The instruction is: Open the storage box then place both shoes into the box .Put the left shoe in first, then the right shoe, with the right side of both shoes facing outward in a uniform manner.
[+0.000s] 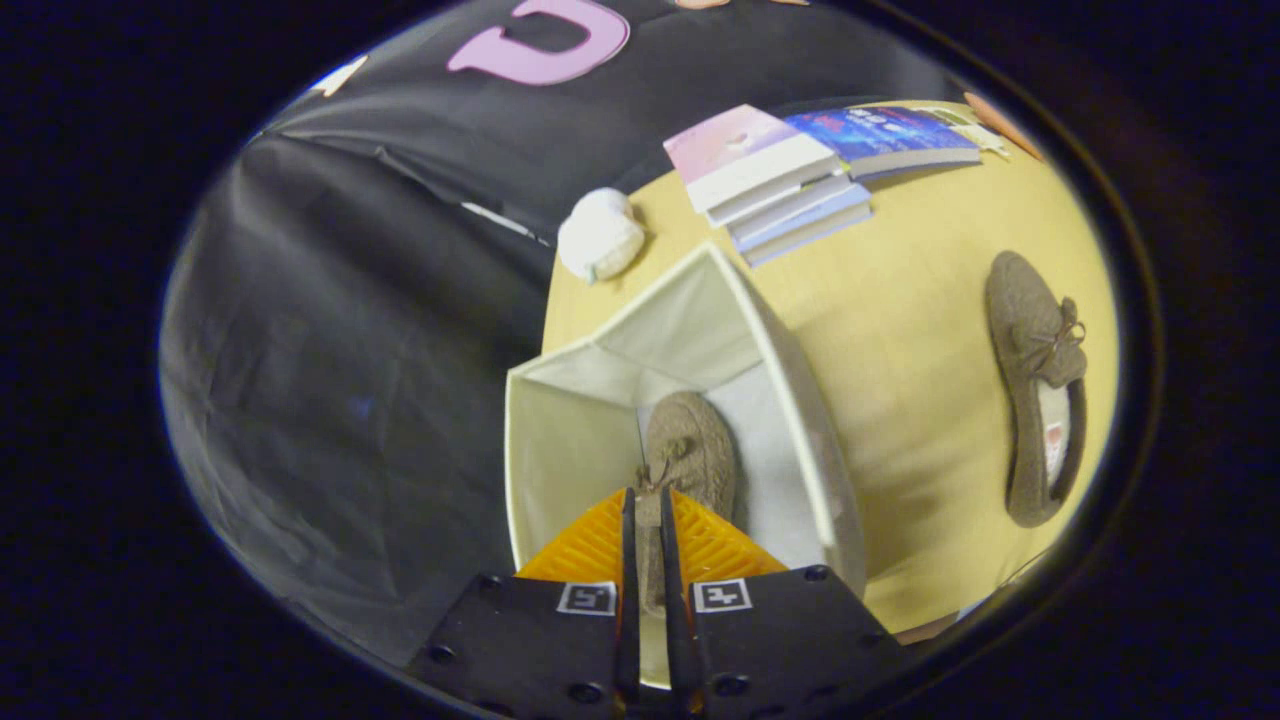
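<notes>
First brown moccasin [690, 450] is going into the storage box [570, 450], jaws seemingly pinching its heel; other moccasin [1035, 385] next.

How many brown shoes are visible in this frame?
2. One shoe is inside the open white box, pinched between the gripper fingers. The other shoe lies on the table beside the box.

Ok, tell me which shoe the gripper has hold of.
The shoe inside the box: the gripper is shut on its edge. The other shoe lies loose on the table.
</notes>
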`<state>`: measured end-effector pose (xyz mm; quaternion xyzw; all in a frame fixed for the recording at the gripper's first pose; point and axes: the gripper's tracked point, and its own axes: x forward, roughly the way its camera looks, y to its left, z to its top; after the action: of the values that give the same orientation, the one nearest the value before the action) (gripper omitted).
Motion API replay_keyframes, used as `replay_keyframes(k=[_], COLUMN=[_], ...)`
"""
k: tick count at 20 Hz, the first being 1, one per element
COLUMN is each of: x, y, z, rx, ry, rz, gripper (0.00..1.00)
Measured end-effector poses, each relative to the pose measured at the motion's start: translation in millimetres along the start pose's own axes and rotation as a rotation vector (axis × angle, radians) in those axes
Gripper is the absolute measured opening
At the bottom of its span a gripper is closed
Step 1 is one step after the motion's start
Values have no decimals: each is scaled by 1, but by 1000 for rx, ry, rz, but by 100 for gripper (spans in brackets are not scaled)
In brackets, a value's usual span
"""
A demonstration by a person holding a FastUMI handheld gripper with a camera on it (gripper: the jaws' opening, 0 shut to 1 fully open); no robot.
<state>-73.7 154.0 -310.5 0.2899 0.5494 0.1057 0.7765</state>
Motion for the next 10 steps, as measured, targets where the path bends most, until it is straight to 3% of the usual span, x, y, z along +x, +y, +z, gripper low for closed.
replay_keyframes(k=[5,10], x=[-56,-98], y=[-30,-115], z=[71,108], rx=[78,155], ry=[-182,-295], rz=[-11,-141], gripper=[14,14])
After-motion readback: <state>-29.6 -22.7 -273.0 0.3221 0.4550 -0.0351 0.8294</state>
